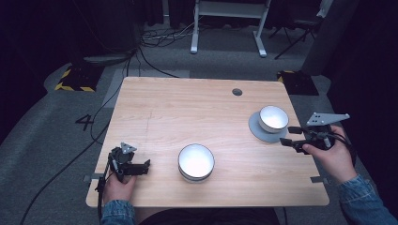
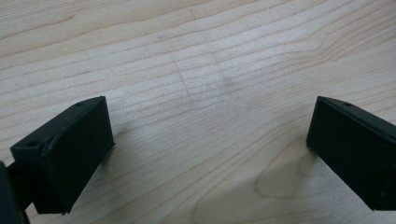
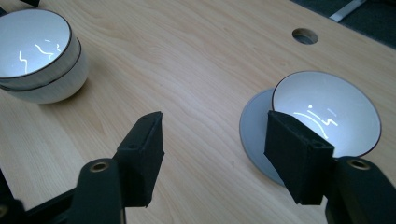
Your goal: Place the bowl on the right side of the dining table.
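2 bowls (image 1: 196,162) sit stacked at the frame's bottom middle. 1 bowl (image 1: 273,118) waits on its plate (image 1: 257,128). Right gripper (image 1: 287,135) reaches it, jaws open; left gripper (image 1: 146,165) open too.

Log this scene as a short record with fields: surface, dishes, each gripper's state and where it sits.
surface: wooden table with a round hole near the far edge
near dishes: two stacked bowls, white inside
far dishes: white bowl resting on a grey plate
left gripper: open, nothing between the jaws, at the near left corner
right gripper: open, nothing held, just beside the grey plate
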### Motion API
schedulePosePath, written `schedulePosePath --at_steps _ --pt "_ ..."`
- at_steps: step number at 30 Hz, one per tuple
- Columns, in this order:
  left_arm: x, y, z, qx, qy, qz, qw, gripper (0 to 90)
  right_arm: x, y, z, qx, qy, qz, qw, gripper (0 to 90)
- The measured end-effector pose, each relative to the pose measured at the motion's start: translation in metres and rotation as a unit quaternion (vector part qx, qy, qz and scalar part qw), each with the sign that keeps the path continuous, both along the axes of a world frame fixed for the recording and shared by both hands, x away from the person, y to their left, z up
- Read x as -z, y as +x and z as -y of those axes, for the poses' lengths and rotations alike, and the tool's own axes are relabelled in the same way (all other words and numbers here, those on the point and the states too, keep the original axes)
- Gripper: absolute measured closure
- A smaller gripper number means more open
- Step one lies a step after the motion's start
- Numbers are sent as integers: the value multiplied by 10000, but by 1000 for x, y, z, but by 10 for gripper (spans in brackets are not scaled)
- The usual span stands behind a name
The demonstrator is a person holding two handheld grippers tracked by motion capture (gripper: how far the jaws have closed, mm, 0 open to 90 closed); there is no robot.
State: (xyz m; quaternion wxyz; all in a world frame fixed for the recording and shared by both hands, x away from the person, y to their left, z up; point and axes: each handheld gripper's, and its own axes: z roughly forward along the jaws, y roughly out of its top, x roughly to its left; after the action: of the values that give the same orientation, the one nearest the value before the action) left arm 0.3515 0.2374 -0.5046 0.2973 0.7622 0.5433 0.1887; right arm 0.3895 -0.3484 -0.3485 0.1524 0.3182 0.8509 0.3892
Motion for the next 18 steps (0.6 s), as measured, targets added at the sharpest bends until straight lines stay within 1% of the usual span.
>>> schedulePosePath --at_steps 3,7,10,12,15,18 --pt "0 0 0 -7 -3 0 10000 6 11 -3 2 8 -36 -77 10000 376" --pt "0 0 0 -1 1 -4 10000 6 26 -6 4 -37 -92 -101 9999 376" --pt "0 0 0 -3 0 -3 10000 6 38 -8 4 -98 -69 -138 9998 375" --pt "0 0 0 -9 -4 0 10000 6 46 -10 3 -90 -17 -197 9998 375" --pt "0 0 0 -9 -5 1 10000 6 57 -12 1 -181 -14 -226 9996 375" --pt "0 0 0 -9 -4 0 10000 6 66 -15 0 -286 -89 -234 9993 377"
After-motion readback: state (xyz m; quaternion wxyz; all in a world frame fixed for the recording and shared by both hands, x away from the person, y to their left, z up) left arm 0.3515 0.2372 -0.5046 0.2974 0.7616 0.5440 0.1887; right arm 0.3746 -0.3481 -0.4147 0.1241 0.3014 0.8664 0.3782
